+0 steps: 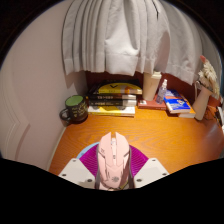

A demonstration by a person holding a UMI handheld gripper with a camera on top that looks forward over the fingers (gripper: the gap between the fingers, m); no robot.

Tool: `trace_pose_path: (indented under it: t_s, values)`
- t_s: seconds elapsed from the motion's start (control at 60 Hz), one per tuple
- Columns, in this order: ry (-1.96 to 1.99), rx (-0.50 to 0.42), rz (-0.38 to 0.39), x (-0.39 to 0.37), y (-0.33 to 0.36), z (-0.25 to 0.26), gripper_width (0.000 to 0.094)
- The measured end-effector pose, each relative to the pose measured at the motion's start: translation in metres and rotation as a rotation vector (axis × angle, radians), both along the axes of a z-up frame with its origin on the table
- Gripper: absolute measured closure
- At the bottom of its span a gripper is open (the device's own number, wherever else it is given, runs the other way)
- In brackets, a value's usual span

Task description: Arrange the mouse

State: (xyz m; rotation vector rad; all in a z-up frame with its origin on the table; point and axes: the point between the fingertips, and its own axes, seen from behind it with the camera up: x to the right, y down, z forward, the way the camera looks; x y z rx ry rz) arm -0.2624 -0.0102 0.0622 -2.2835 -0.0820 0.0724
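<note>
Between the two fingers of the claw [113, 176] sits the mouse [113, 157], pale pink-white, its long axis pointing straight ahead along the fingers. Its rear end drops out of sight between the white finger tips, and its nose reaches forward over the orange counter [160, 132]. The purple pads [88, 160] show at either side of the mouse, hard against its flanks, so the claw stands narrow and appears to be holding the mouse; whether the mouse also rests on the counter cannot be told.

Ahead of the claw and off to its left, a dark green mug [75, 108] with a pale pattern stands upright on the counter, handle turned to the left. Straight ahead, against the back, a low stack of books [117, 96] lies flat, the top one yellow and dark. Just to the right of the stack a small bottle [162, 91] stands upright, and beside it a blue booklet [179, 103] lies flat on the counter. Farther right, a cluttered holder [205, 95] stands at the counter's end; its contents are too small to tell.

Beyond all of these, a grey curtain [120, 35] hangs in folds, its hem reaching down behind the books, with pale wall [30, 80] to the claw's left.
</note>
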Motion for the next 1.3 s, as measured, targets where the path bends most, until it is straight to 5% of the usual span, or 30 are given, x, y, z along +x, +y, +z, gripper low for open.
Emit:
trace_pose_path:
  t_s: [0.167,0.3,0.467,0.517,0.6,1.017,1.3]
  values:
    - [-0.022,-0.100,-0.012,-0.014,-0.018,-0.065,0.0550]
    - [-0.036,-0.092,-0.029,-0.014,-0.022,-0.079,0.0525]
    - [-0.013,-0.133,-0.026,-0.016,-0.023,-0.079,0.0384]
    - [0.001,-0.155,-0.025,-0.016,-0.026,-0.075,0.0265]
    - [-0.001,-0.133,-0.034,-0.012,-0.026,-0.055,0.0113]
    - [0.034,0.077,-0.015,0.047,-0.098,0.147,0.0110]
    - [0.034,0.167,-0.021,0.090,-0.145,0.201,0.0111]
